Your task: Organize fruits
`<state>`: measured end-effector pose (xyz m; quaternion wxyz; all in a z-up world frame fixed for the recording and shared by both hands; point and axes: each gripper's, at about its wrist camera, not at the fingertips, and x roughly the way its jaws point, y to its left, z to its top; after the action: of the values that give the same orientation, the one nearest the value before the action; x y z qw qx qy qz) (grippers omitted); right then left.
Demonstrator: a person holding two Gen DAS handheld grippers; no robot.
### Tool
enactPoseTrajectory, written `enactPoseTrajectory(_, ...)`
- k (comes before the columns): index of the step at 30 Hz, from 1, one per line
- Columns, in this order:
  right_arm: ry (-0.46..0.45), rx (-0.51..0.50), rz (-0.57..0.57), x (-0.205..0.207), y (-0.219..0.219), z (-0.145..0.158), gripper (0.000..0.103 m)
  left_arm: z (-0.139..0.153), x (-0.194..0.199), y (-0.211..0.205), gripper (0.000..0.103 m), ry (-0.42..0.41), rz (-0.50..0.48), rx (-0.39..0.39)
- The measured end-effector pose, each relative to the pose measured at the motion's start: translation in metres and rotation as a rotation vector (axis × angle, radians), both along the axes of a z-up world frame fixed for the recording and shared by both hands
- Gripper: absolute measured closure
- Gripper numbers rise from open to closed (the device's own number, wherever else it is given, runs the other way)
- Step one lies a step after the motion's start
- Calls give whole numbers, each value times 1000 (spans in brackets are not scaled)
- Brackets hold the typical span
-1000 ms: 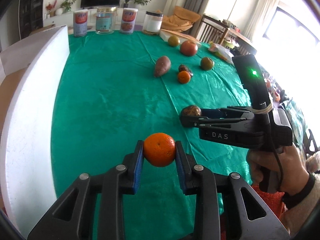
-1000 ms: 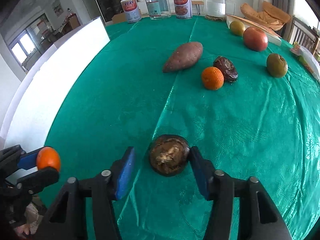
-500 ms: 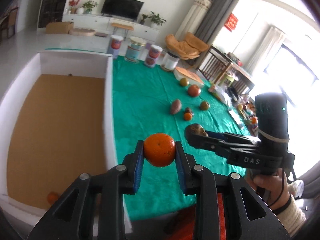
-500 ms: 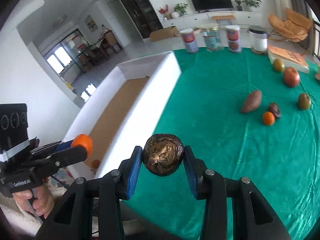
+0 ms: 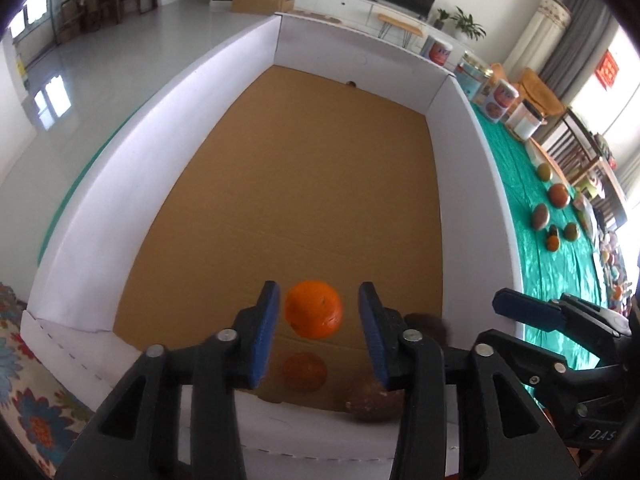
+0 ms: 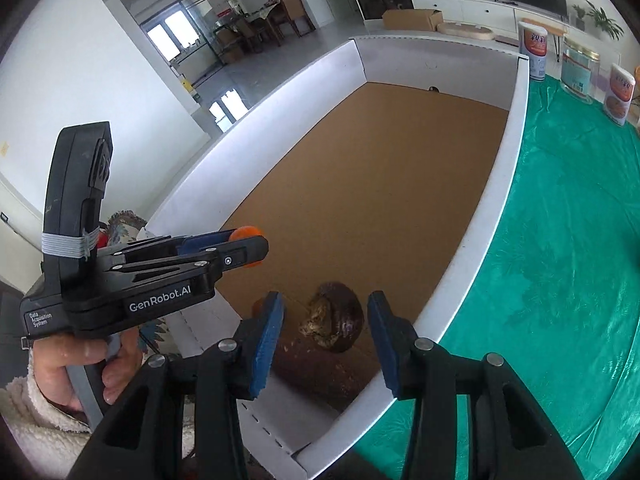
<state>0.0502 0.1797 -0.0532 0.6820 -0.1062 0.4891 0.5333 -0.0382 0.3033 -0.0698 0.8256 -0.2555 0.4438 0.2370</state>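
Note:
Both grippers hang over the near end of a white-walled box with a brown cardboard floor [image 5: 320, 152]. My left gripper [image 5: 318, 312] is open; an orange mandarin [image 5: 313, 314] sits loose between its spread blue pads, above the floor. Another mandarin [image 5: 304, 371] and a brown fruit [image 5: 374, 402] lie on the floor below. My right gripper [image 6: 325, 320] is open too, and a dark brown wrinkled fruit [image 6: 334, 320] is free between its pads, over the box corner. The left gripper also shows in the right wrist view [image 6: 244, 248] with the mandarin [image 6: 246, 234] at its tips.
The box's white right wall [image 6: 480, 216] borders the green tablecloth [image 6: 568, 240]. Several fruits [image 5: 554, 216], among them a sweet potato, a mandarin and an apple, lie far right on the cloth. Cans and jars [image 6: 576, 64] stand at the table's back.
Both grippers moved from above the green cloth to over the box and opened. The mandarin and the brown fruit, gripped before, are now loose between the pads.

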Motion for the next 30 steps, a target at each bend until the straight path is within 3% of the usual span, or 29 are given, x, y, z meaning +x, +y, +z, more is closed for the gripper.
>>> enactPoseTrajectory(1, 3, 24, -17, 4, -7, 5, 42, 4, 0, -2, 38, -17, 8, 8)
enactPoseTrajectory(4, -45, 61, -83, 18, -44, 24, 38, 21, 6, -16, 37, -83, -16, 38)
enactPoseTrajectory(5, -77, 63, -108, 20, -60, 30, 35, 27, 11, -25, 36, -104, -40, 48)
enactPoseTrajectory(7, -145, 44, -175, 27, -95, 37, 19, 37, 21, -49, 32, -146, -103, 63)
enactPoseTrajectory(9, -204, 2, -255, 33, -135, 36, 14, 44, 35, -83, 32, -183, -199, 65)
enactPoseTrajectory(15, -413, -190, -556, 52, -259, 9, 13, 33, 90, -203, 28, -195, -544, 8)
enactPoseTrajectory(18, -523, -281, -707, 62, -309, -11, 13, 14, 114, -251, 27, -206, -648, 12)
enactPoseTrajectory(20, -539, -312, -797, 65, -337, -19, 13, -1, 129, -271, 27, -198, -678, 45)
enactPoseTrajectory(24, -449, -247, -923, 80, -375, -20, 13, -30, 156, -285, 27, -149, -684, 82)
enactPoseTrajectory(30, -434, -263, -921, 97, -377, -27, 7, -62, 186, -269, 27, -101, -593, 112)
